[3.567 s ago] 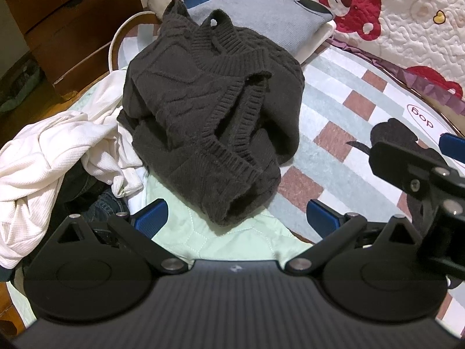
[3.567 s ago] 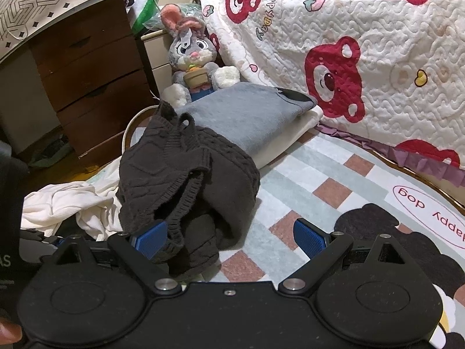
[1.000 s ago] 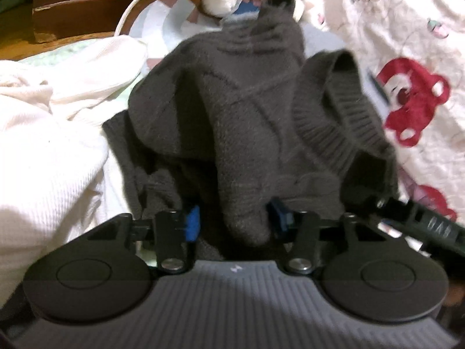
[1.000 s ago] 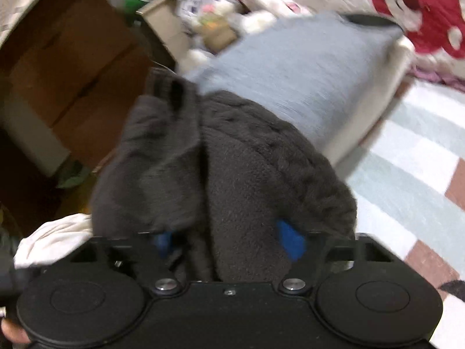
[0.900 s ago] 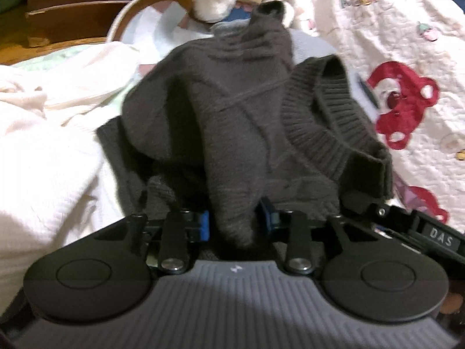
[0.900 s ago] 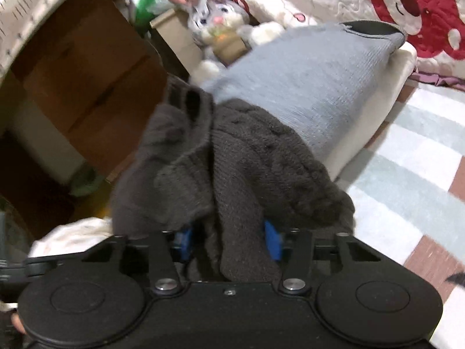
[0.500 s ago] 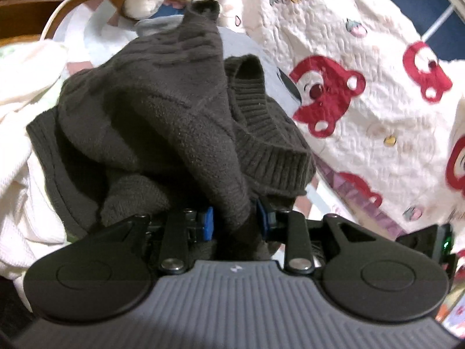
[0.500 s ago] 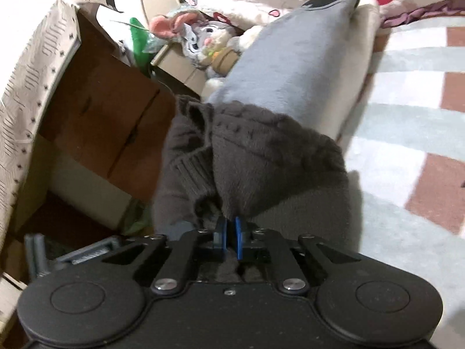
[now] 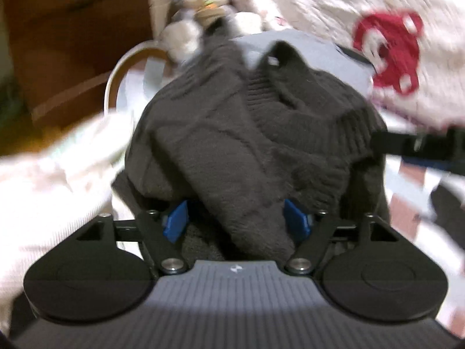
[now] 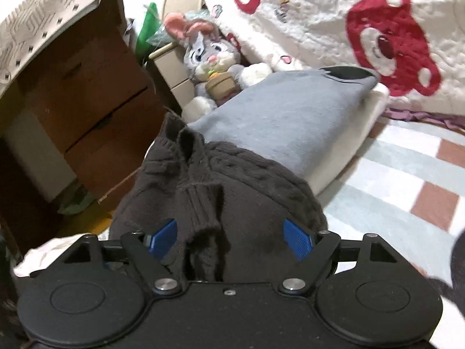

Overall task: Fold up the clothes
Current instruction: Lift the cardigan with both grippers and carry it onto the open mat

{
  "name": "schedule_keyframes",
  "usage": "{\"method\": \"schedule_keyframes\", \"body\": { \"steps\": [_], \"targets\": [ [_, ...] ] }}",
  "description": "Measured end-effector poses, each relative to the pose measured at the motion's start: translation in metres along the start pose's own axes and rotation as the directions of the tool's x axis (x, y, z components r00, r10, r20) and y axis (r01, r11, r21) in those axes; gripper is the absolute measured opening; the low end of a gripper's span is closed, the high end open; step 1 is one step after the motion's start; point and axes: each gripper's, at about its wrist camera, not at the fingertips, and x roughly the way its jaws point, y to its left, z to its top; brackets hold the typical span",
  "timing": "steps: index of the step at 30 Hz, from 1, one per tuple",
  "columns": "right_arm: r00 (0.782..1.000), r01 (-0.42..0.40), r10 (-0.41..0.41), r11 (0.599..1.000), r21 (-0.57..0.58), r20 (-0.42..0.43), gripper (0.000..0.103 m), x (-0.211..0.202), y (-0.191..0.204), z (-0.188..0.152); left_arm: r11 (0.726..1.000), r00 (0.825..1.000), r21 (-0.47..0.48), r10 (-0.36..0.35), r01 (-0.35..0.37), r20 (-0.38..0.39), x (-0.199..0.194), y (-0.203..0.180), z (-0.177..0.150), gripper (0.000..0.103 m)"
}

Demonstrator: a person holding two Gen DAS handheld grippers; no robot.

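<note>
A white garment lay bunched at the left, touching the dark knitted sweater, which was heaped against a folded grey garment. The left gripper was opening, its blue pads off the sweater fold between them. The right gripper was likewise opening, released, with sweater fabric between its jaws.

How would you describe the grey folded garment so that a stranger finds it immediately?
Start at the white quilt with red bears. On the rug below it lies a folded stack, with the rabbit toy behind. The grey sweater is its smooth top layer, over a cream one and behind the dark brown knit sweater.
</note>
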Motion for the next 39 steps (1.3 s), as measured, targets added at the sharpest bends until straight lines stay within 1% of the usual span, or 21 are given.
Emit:
{"method": "schedule_keyframes", "body": {
  "steps": [2,3,5,7,10,12,13,14,15,16,17,20,23,25,28,31,32,33,35,36,39],
  "targets": [
    [0.998,0.009,-0.01,1.0,-0.025,-0.054,0.093,0.017,-0.004,0.005,0.979,0.993,-0.185,-0.1,0.087,-0.065,0.011,0.03,0.001,0.079],
    [0.996,0.016,-0.019,0.999,-0.036,-0.09,0.096,0.026,-0.008,0.007,0.967,0.988,-0.229,-0.13,0.109,-0.082,0.016,0.037,0.001,0.079],
    [0.987,0.022,-0.03,0.998,-0.053,-0.155,0.099,0.044,-0.015,0.011,0.955,0.981,-0.264,-0.164,0.132,-0.104,0.025,0.045,0.0,0.079],
    [0.982,-0.013,0.009,1.0,-0.018,-0.19,0.103,0.054,-0.025,0.011,0.941,0.972,-0.3,-0.198,0.153,-0.124,0.034,0.053,-0.001,0.078],
    [0.968,-0.092,0.117,0.989,0.12,-0.222,0.102,0.065,-0.039,0.005,0.957,0.973,-0.246,-0.19,0.154,-0.131,0.041,0.042,0.0,0.077],
    [0.962,-0.151,0.188,0.97,0.189,-0.197,0.075,0.061,-0.041,-0.002,0.958,0.974,-0.236,-0.192,0.16,-0.121,0.041,0.037,0.0,0.077],
    [0.96,-0.176,0.215,0.962,0.21,-0.179,0.069,0.057,-0.04,-0.005,0.954,0.973,-0.247,-0.203,0.17,-0.113,0.042,0.037,0.001,0.071],
    [0.96,-0.188,0.228,0.956,0.225,-0.164,0.061,0.051,-0.039,-0.009,0.947,0.969,-0.261,-0.222,0.189,-0.105,0.042,0.04,0.002,0.058],
    [0.959,-0.201,0.242,0.949,0.242,-0.151,0.056,0.045,-0.037,-0.012,0.935,0.963,-0.282,-0.252,0.217,-0.092,0.039,0.044,0.002,0.052],
    [0.955,-0.218,0.26,0.941,0.261,-0.14,0.055,0.039,-0.036,-0.014,0.92,0.956,-0.303,-0.283,0.248,-0.077,0.036,0.05,0.003,0.039],
    [0.95,-0.238,0.283,0.93,0.281,-0.133,0.053,0.033,-0.036,-0.017,0.906,0.948,-0.321,-0.311,0.275,-0.064,0.034,0.052,0.003,0.033],
    [0.926,-0.306,0.359,0.893,0.329,-0.115,0.051,0.015,-0.033,-0.026,0.866,0.921,-0.356,-0.388,0.352,-0.033,0.025,0.058,0.001,0.027],
    [0.902,-0.364,0.422,0.856,0.367,-0.09,0.051,-0.003,-0.033,-0.033,0.847,0.894,-0.327,-0.449,0.419,-0.017,0.01,0.052,-0.001,0.027],
    [0.89,-0.397,0.453,0.825,0.403,-0.049,0.051,-0.019,-0.039,-0.039,0.82,0.861,-0.311,-0.509,0.48,-0.014,0.0,0.048,-0.001,0.027],
    [0.875,-0.441,0.483,0.777,0.45,0.024,0.051,-0.044,-0.052,-0.051,0.753,0.795,-0.329,-0.606,0.57,-0.011,-0.008,0.042,-0.002,0.027],
    [0.878,-0.445,0.478,0.785,0.431,0.035,0.05,-0.073,-0.058,-0.061,0.679,0.723,-0.359,-0.691,0.64,-0.019,-0.01,0.03,-0.004,0.027],
    [0.882,-0.439,0.471,0.792,0.424,0.033,0.05,-0.083,-0.059,-0.064,0.652,0.693,-0.366,-0.72,0.664,-0.023,-0.011,0.022,-0.006,0.027],
    [0.89,-0.424,0.454,0.802,0.422,0.031,0.05,-0.094,-0.062,-0.068,0.64,0.674,-0.364,-0.737,0.677,-0.041,-0.011,0.012,-0.008,0.028],
    [0.906,-0.393,0.421,0.82,0.416,0.026,0.05,-0.115,-0.066,-0.076,0.632,0.646,-0.35,-0.758,0.691,-0.092,-0.01,-0.01,-0.013,0.028],
    [0.915,-0.376,0.404,0.828,0.415,0.024,0.05,-0.125,-0.069,-0.08,0.621,0.625,-0.357,-0.771,0.698,-0.12,-0.007,-0.023,-0.015,0.028],
    [0.943,-0.306,0.332,0.846,0.436,0.017,0.05,-0.155,-0.088,-0.094,0.577,0.544,-0.401,-0.814,0.711,-0.207,0.001,-0.063,-0.025,0.028]
  ]
}}
